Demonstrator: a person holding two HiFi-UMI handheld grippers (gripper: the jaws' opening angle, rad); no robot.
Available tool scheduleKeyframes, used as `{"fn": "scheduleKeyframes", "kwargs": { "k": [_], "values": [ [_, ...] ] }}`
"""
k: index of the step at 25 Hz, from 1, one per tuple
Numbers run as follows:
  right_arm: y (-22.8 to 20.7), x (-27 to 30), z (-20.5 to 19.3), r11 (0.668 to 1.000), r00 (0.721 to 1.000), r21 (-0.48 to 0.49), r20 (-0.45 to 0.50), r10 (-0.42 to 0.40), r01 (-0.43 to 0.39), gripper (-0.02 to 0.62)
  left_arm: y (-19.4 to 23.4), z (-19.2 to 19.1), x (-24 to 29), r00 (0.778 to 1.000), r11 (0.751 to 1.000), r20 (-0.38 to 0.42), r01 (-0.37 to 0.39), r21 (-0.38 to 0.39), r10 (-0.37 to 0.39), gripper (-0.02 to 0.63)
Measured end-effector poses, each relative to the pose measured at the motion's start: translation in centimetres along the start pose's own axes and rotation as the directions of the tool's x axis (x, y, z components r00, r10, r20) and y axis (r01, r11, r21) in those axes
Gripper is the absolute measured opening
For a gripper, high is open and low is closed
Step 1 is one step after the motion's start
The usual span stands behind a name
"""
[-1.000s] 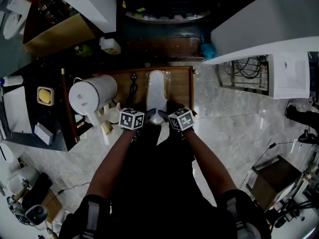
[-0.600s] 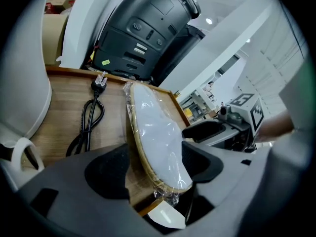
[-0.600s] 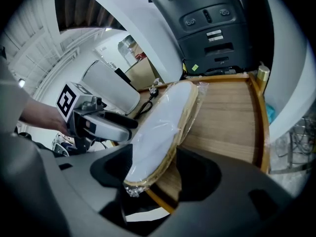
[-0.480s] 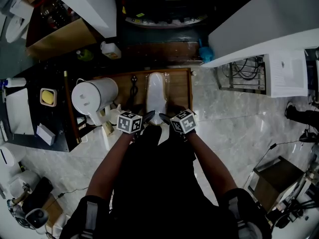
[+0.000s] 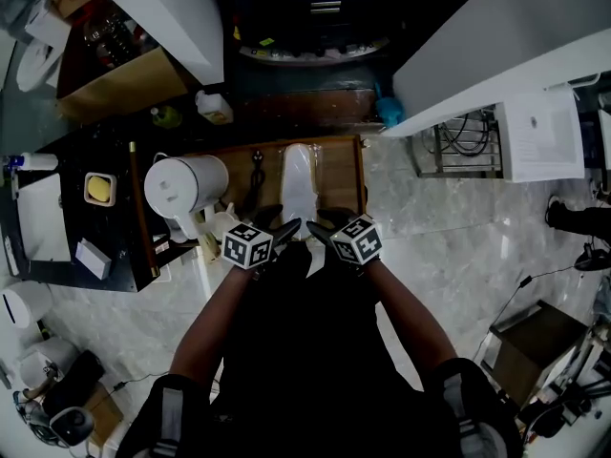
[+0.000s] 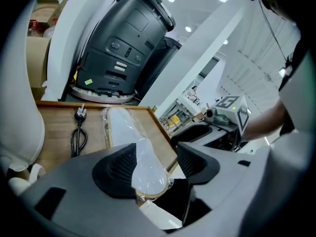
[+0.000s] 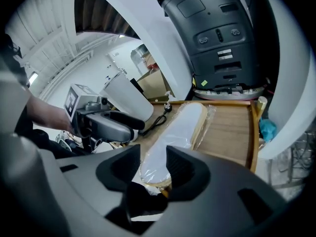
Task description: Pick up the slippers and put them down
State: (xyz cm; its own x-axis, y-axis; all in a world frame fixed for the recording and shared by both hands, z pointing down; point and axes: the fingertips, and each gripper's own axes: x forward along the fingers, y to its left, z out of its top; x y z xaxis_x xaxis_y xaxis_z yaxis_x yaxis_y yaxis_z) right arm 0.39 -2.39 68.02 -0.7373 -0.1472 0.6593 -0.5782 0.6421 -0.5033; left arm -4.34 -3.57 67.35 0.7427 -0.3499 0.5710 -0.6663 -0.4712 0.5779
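Left gripper (image 5: 280,229), right gripper (image 5: 325,229) side by side, jaws just closing, apart, gripping nothing

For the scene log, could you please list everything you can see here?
slippers: one wrapped pack, white, on the tray, heel end nearest the person
tray: one, wooden, before the person
power cable: one, black, on the tray left of the slippers
jug: one, white, left of the tray
machine: one, black, behind the tray
cardboard box: one, brown, far left
left gripper: one, grey, at the slippers' near end; jaws have just been closing, stand apart, grip nothing
right gripper: one, grey, beside it; jaws likewise closing, apart, grip nothing
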Motion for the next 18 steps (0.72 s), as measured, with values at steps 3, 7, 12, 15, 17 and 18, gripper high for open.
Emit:
{"fn": "scheduleKeyframes", "kwargs": {
  "k": [3, 7, 12, 15, 17, 18],
  "values": [
    [1.0, -1.1, 0.8, 1.0, 0.999, -0.005, 0.041, 0.003, -0.003, 0.135, -1.0, 0.7, -0.9, 0.999, 1.0, 0.029, 0.014, 0.014, -0.014, 0.234],
    [2.2, -2.4, 1.5, 1.0, 0.997, -0.002, 0.082, 0.007, -0.007, 0.09, -1.9, 1.2, -2.0, 0.998, 0.999, 0.057, 0.038, 0.003, -0.038, 0.145],
    [3.3, -4.0, 2.3, 1.0, 0.992, -0.018, 0.127, -0.001, 0.003, 0.021, -3.1, 1.9, -3.3, 0.995, 0.998, 0.082, 0.062, 0.008, -0.063, 0.06],
    [4.1, -4.7, 3.0, 0.999, 0.987, -0.032, 0.159, 0.0, 0.005, 0.009, -4.1, 2.4, -4.3, 0.992, 0.996, 0.098, 0.082, 0.024, -0.084, 0.035],
    [4.8, -5.0, 3.4, 0.999, 0.984, -0.043, 0.176, 0.01, -0.002, 0.009, -4.6, 2.6, -5.0, 0.99, 0.995, 0.106, 0.092, 0.032, -0.095, 0.021],
    [5.2, -5.2, 3.7, 0.999, 0.983, -0.05, 0.18, 0.015, -0.006, 0.008, -4.8, 2.7, -5.2, 0.989, 0.995, 0.111, 0.097, 0.036, -0.1, 0.017]
  ]
}}
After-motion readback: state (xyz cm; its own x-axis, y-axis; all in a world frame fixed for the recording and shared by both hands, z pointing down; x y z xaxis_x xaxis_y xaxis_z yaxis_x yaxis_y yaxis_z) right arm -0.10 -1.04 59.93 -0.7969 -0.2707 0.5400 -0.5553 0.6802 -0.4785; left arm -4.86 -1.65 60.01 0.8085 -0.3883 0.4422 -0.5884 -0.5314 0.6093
